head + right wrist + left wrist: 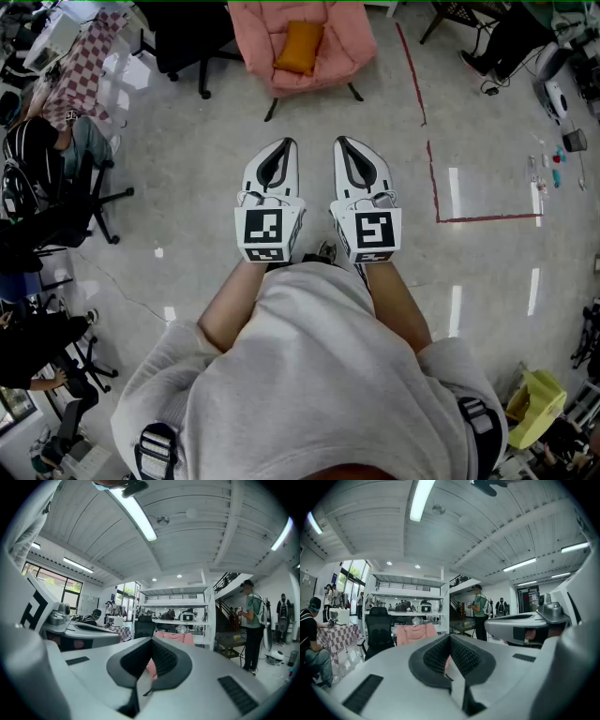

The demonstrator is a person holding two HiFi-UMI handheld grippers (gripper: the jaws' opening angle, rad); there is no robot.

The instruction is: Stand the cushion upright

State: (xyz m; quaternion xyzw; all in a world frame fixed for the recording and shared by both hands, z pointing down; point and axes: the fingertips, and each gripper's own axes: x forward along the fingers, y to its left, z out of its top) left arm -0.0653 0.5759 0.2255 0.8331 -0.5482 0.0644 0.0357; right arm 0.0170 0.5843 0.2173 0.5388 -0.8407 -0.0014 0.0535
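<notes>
An orange cushion (300, 47) lies on the seat of a pink armchair (349, 49) at the top middle of the head view, well ahead of both grippers. My left gripper (286, 143) and right gripper (341, 142) are held side by side at level, pointing at the chair, both shut with nothing between the jaws. In the left gripper view the shut left gripper (450, 637) hides most of the pink armchair (416, 633). The right gripper (152, 639) likewise covers the lower part of the armchair (176, 637). The cushion shows in neither gripper view.
A black office chair (192, 37) stands left of the armchair, with a checkered table (80, 70) and seated people farther left. Red tape (432, 173) marks the floor on the right. A person (253, 620) stands at the right, by the shelving (405, 602).
</notes>
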